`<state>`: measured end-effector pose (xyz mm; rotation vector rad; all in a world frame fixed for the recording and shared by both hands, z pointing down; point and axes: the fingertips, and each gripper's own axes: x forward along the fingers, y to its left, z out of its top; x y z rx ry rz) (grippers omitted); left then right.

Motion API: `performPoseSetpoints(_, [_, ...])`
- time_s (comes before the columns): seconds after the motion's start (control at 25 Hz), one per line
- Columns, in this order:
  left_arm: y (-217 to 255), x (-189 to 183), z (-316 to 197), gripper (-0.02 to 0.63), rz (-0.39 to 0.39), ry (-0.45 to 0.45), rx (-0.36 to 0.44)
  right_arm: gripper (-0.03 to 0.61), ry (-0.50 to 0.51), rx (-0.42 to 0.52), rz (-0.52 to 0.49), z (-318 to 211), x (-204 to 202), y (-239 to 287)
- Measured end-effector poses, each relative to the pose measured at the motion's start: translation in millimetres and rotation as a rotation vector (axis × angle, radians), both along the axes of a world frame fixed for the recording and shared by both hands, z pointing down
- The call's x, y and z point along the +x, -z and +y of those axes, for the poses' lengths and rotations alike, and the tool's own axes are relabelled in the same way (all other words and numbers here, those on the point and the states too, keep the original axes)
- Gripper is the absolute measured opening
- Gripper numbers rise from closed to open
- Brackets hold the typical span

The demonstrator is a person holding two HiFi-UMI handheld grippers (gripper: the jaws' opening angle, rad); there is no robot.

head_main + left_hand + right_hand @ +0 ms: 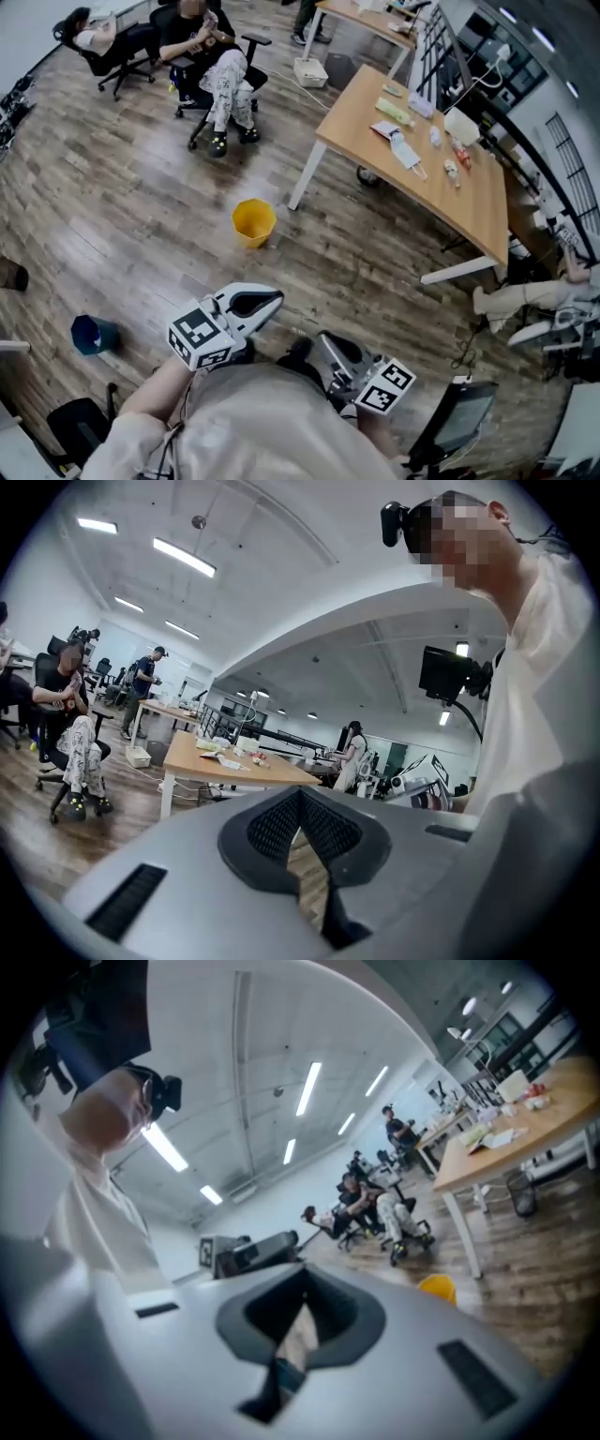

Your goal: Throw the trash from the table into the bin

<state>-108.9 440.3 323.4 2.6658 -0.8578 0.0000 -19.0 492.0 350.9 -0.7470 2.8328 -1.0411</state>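
Both tools sit close against our chest: we find the left gripper (270, 302) and the right gripper (330, 345) with jaws closed together, nothing between them. Trash (405, 150) lies scattered on the wooden table (478, 208), well apart from us. We note the yellow bin (254, 222) on the floor between.

A person (214, 66) sits, well apart from seemingly a blue bucket (92, 335)
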Motion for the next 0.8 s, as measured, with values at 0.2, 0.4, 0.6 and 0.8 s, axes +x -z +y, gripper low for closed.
performPoseSetpoints(0.2, [0.6,26.1,-12.5,0.02,-0.013,-0.048,0.0,0.005,-0.035,-0.019,0.003,-17.0,16.3,-6.9])
performPoseSetpoints(0.4, [10.7,61.5,-36.0,0.02,-0.065,-0.112,0.026,0.005,-0.084,0.005,-0.014,-36.0,41.6,0.1])
performPoseSetpoints(0.6, [23.7,121.2,-52.3,0.02,-0.088,-0.159,0.047,0.005,-0.134,0.007,-0.084,-52.1,96.6,3.7])
performPoseSetpoints(0.8, [33.1,174.3,-75.4,0.02,-0.101,-0.112,0.045,0.005,-0.132,0.007,-0.113,-72.6,160.5,5.8])
